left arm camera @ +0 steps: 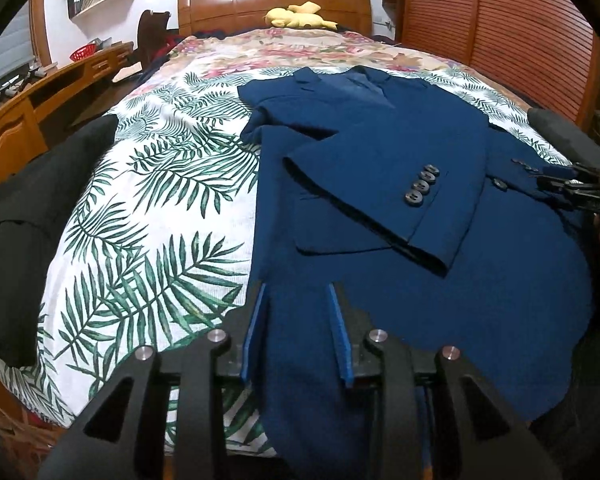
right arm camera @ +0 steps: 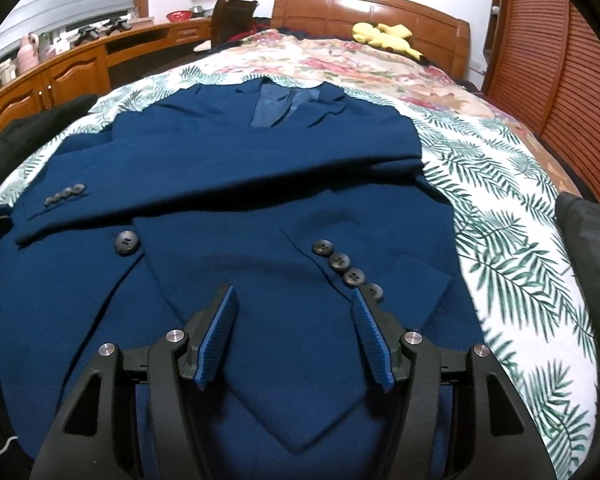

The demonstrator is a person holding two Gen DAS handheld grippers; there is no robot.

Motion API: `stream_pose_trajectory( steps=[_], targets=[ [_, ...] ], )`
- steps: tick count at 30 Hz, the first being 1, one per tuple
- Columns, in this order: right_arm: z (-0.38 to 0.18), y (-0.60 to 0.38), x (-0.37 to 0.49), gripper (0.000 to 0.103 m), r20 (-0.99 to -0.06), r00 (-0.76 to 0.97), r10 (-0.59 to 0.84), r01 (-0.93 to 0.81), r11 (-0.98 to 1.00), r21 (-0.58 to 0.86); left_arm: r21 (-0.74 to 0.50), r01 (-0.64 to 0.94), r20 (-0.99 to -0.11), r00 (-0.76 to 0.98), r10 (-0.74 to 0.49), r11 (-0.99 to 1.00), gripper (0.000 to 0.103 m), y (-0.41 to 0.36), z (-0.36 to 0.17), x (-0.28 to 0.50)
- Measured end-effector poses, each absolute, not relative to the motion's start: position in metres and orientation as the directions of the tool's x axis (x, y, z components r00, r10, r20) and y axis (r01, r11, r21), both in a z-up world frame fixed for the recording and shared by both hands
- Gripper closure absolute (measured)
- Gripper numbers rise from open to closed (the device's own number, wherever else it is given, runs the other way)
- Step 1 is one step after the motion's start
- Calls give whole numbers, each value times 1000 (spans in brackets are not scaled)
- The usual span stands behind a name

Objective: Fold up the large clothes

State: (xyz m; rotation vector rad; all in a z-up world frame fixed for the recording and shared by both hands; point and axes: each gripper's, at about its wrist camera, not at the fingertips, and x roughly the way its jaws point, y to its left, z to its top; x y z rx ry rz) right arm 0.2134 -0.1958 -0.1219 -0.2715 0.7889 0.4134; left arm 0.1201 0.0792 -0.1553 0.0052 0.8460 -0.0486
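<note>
A navy blue suit jacket (left arm camera: 400, 168) lies flat on the bed, collar toward the headboard, both sleeves folded across its front. It fills the right wrist view (right arm camera: 260, 184) too. My left gripper (left arm camera: 298, 292) is open over the jacket's lower left hem, with fabric between its blue pads. My right gripper (right arm camera: 294, 294) is open over the lower front, beside the cuff buttons (right arm camera: 346, 266) of the nearer sleeve. The right gripper also shows at the right edge of the left wrist view (left arm camera: 576, 188).
The bed has a leaf-print cover (left arm camera: 160, 200) and a floral blanket (left arm camera: 300, 48) near the wooden headboard (left arm camera: 274, 4). A yellow plush toy (left arm camera: 298, 16) lies there. Dark clothing (left arm camera: 32, 220) lies at the bed's left edge. A wooden desk (left arm camera: 40, 96) stands left, a slatted wardrobe (left arm camera: 520, 40) right.
</note>
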Motion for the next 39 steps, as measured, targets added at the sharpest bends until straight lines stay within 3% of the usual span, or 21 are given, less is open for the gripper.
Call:
stream_pose_trajectory(
  steps=[21,28,31,35,39],
  targets=[
    [-120,-293,147,42,-773,624,112,-332,934,-132,-36,28,-774,632,-46,999,66,92,-152,85],
    [-128,-290,145,42,-804,569,175,-383,921,-70,-58,19,-765,641,-57,998,66,96,-156,83],
    [-128,-283,144,54,-806,546,229,-420,907,-27,-58,18,-764,643,-56,998,66,96,-156,84],
    [-117,-278,142,79,-783,546,299,-446,894,30,-76,14,-760,646,-67,997,65,97,-157,83],
    [-107,-270,135,80,-759,555,340,-478,877,44,-81,12,-757,650,-69,997,65,96,-157,81]
  ],
)
